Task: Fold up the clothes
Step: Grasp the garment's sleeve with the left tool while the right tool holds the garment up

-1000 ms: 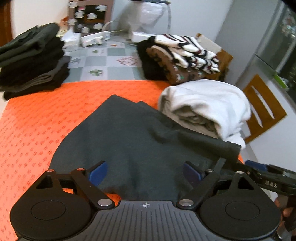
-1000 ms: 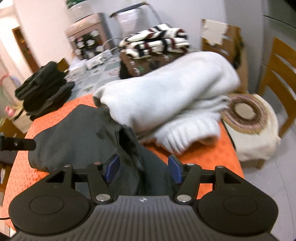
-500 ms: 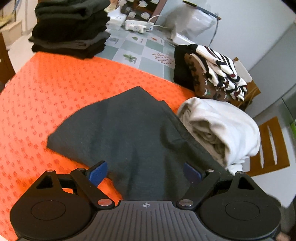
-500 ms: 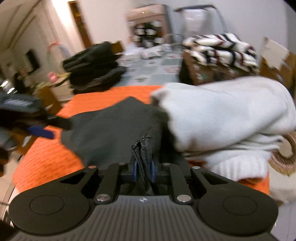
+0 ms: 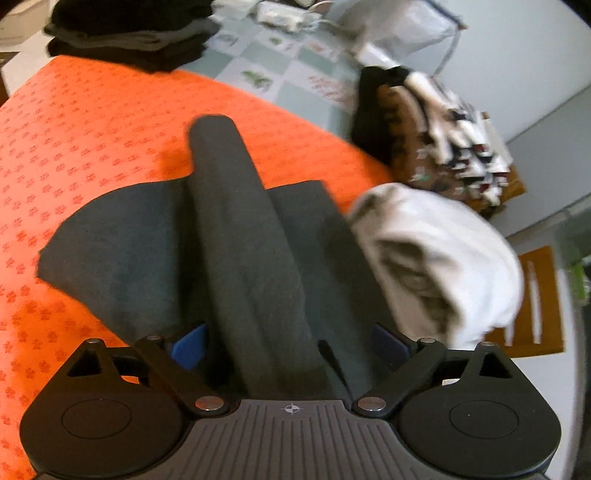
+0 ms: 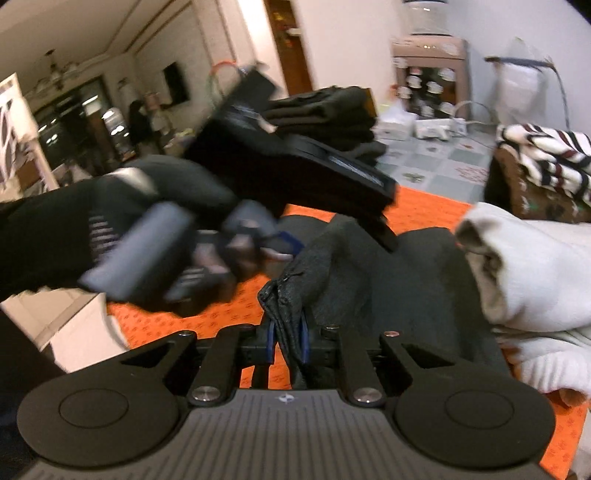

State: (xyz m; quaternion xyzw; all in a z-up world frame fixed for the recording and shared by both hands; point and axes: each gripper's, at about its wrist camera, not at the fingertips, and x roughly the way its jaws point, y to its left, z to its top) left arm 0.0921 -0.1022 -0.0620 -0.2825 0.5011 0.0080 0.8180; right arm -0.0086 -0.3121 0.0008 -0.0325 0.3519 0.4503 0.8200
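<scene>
A dark grey garment (image 5: 236, 236) lies on the orange tablecloth (image 5: 92, 122). A raised fold of it runs up the middle of the left wrist view. My left gripper (image 5: 291, 343) is open, its blue pads either side of that fold. My right gripper (image 6: 286, 339) is shut on a bunched edge of the dark grey garment (image 6: 388, 280) and holds it above the cloth. The left gripper and the gloved hand holding it (image 6: 221, 206) show in the right wrist view, close on the left.
A rolled white garment (image 5: 436, 258) lies right of the grey one. A striped and brown pile (image 5: 436, 136) sits behind it. A stack of folded dark clothes (image 5: 129, 33) stands at the far left. A wooden chair (image 5: 532, 302) is off the table's right edge.
My right gripper closed on the garment's edge and lifted it leftward, raising a long fold. The left gripper stayed open and moved in over the garment.
</scene>
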